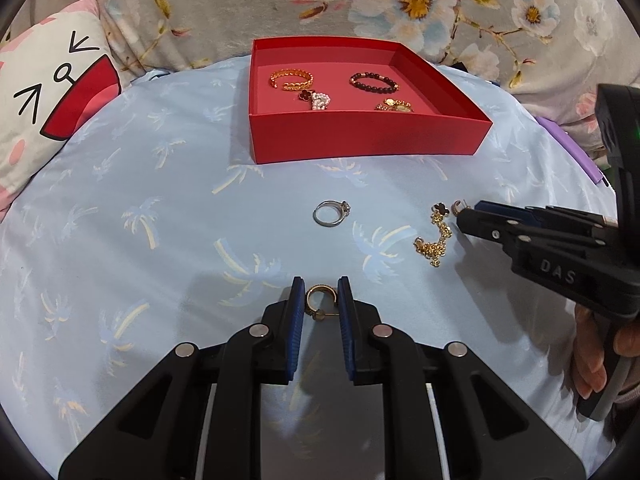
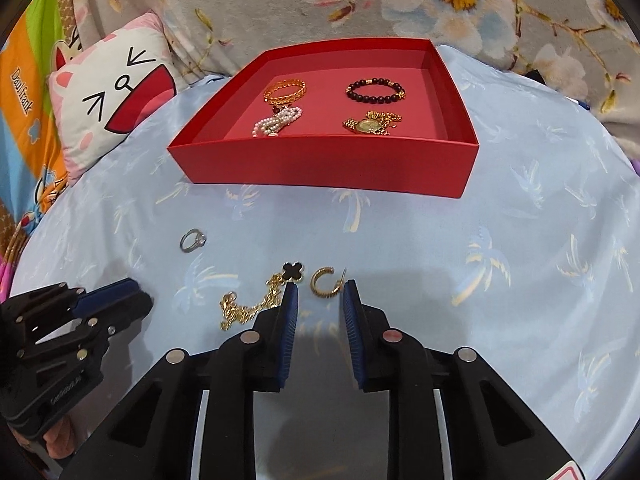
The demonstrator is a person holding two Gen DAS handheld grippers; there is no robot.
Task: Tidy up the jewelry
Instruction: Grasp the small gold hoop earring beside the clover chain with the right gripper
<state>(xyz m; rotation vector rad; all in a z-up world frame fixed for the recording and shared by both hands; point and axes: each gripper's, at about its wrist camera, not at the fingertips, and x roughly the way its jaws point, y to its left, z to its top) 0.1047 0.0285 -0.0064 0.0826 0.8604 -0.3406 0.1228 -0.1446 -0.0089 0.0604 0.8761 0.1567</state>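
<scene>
while both tools gape, a gold earring (image 1: 320, 300) sits between left pads (image 1: 297, 320).

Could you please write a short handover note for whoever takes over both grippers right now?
Left gripper: open, straddling a gold hoop earring on the blue cloth.
Right gripper: open, at the second hoop earring; nothing gripped.
Done: gold bangle, pearl piece, bead bracelet and gold watch lie in the red box.
Left: both earrings, silver ring, clover chain.
</scene>
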